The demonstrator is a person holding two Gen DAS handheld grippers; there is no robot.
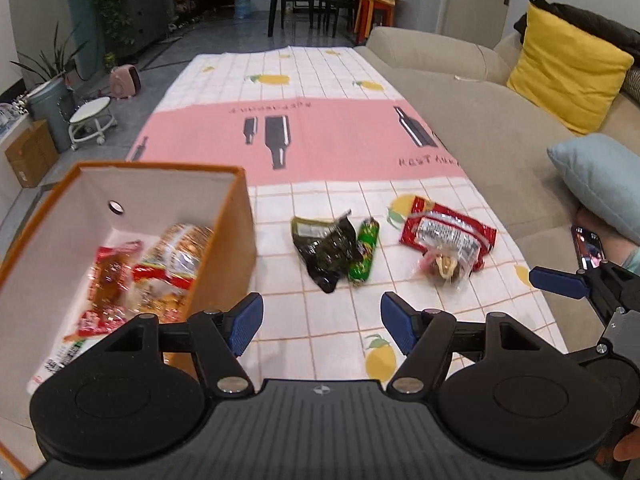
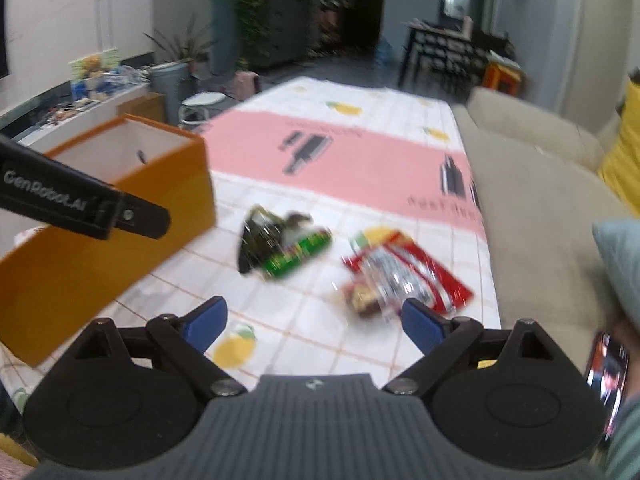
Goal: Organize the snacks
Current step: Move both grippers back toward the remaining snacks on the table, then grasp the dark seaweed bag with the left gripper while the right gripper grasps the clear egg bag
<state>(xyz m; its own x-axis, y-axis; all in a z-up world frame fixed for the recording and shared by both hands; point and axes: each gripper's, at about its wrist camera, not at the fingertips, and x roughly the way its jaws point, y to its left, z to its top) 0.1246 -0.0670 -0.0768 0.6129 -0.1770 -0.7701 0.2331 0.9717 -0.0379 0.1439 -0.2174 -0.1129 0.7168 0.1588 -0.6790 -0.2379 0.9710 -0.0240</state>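
Left gripper (image 1: pixel 322 326): black body w/ blue finger pads; jaws are held wide apart; nothing is seen btwn them; it is angled down over the tablecloth, just right of the box.
Right gripper (image 2: pixel 314 322): same build; jaws are spread wide, nothing gripped; one blue pad (image 2: pixel 420 326) is seen just at the near edge of the red packet; contact cannot be told; view is blurred.
Box: an open orange cardboard box w/ white lining (image 1: pixel 236 216) is set at the left of the table; several wrapped snacks in clear and red packaging (image 1: pixel 132 276) are seen lying inside.
Loose snacks: a dark green crumpled foil packet (image 1: pixel 324 248) and a bright green tube-shaped packet (image 1: pixel 364 254) are laid side by side, touching, mid-table; a red flat sachet w/ silver label (image 1: pixel 452 236) is laid to their right, apart from them; a small clear-wrapped brown snack (image 1: pixel 440 270) is rested against its near edge.
Table cover: a white checked cloth w/ lemon prints and a pink band (image 1: pixel 320 136) is spread under everything.
Surroundings: a beige sofa (image 1: pixel 460 120) is seen along the right side; a yellow cushion (image 1: pixel 568 68) and a pale blue cushion (image 1: pixel 600 180) are placed on it.
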